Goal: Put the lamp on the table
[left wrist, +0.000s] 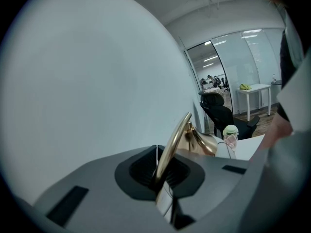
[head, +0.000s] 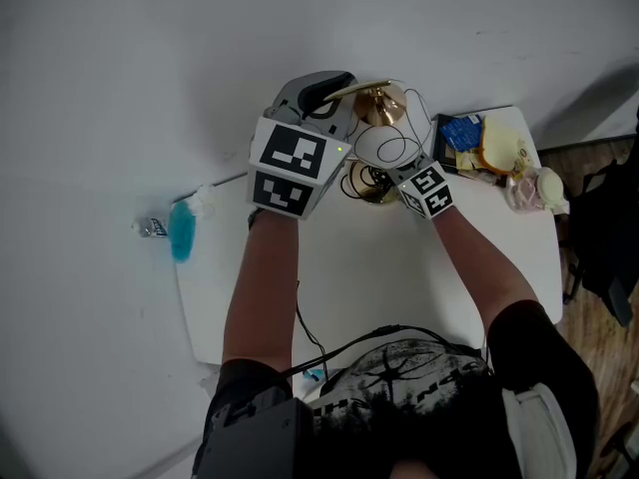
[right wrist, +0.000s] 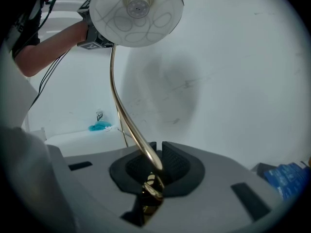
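The lamp (right wrist: 137, 11) is gripped by its brass stem (right wrist: 124, 115) in both the left claw (left wrist: 163, 166) and the right claw (right wrist: 154, 161), each clamped tight, at the far side of the tabletop (head: 399, 277); whether its base rests there cannot be told, so release is judged outstanding.

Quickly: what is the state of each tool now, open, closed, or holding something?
Left tool: closed on the lamp, at its gold stem.
Right tool: closed on the lamp too, at its stem.
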Motion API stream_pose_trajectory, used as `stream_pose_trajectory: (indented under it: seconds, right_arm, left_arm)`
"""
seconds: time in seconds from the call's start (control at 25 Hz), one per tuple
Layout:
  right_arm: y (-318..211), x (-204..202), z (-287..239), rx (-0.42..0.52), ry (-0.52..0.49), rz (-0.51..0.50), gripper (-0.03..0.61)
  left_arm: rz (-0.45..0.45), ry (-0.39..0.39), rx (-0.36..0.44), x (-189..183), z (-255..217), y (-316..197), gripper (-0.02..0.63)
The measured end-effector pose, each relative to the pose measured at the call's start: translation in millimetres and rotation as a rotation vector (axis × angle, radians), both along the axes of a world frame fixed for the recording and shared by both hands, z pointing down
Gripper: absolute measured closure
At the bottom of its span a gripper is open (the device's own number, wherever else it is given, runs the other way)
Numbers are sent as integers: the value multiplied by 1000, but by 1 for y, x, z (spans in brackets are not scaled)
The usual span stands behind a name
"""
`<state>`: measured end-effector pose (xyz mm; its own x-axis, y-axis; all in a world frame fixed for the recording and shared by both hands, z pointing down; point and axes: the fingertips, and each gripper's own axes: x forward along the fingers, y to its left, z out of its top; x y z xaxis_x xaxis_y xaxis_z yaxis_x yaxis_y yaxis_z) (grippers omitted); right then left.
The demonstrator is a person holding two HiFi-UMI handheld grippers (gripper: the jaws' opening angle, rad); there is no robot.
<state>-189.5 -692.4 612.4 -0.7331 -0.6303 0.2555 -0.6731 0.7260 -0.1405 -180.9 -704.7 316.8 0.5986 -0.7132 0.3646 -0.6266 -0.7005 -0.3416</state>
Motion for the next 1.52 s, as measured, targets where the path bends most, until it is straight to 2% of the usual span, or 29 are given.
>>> stream_pose_trajectory:
  seconds: [0.08, 0.16, 0.2, 0.36, 0.6, 0.8, 1.24, 1.36, 1.52]
  right_arm:
    - [1, 0, 2, -26, -17, -3, 544]
    - [4, -1, 5, -60, -29, -15, 435]
    - [4, -1, 6, -64, -24, -21, 419]
    - [6, 4, 6, -61, -3, -21, 402]
    - [10, 13, -1, -59, 0, -5, 388]
    - [18, 22, -8, -57, 16, 4, 387]
    - [60, 40, -40, -27, 34, -5, 387]
    - [77, 43, -52, -13, 31, -8, 388]
    - [102, 47, -75, 26, 25, -18, 388]
  left_arm:
    - [-9, 14, 7, 0, 0, 1, 595]
    - [-24, 28, 18, -2, 0, 1, 592]
    - [-36, 31, 27, -4, 0, 1, 584]
    - [-88, 23, 62, -15, -5, 0, 475]
    - [-102, 21, 44, -23, -6, 12, 433]
    - [-113, 8, 32, -27, -3, 26, 428]
    - [-163, 52, 57, -45, -6, 68, 425]
    - [-173, 76, 58, -49, -2, 88, 425]
    - [-186, 158, -5, -59, 21, 119, 437]
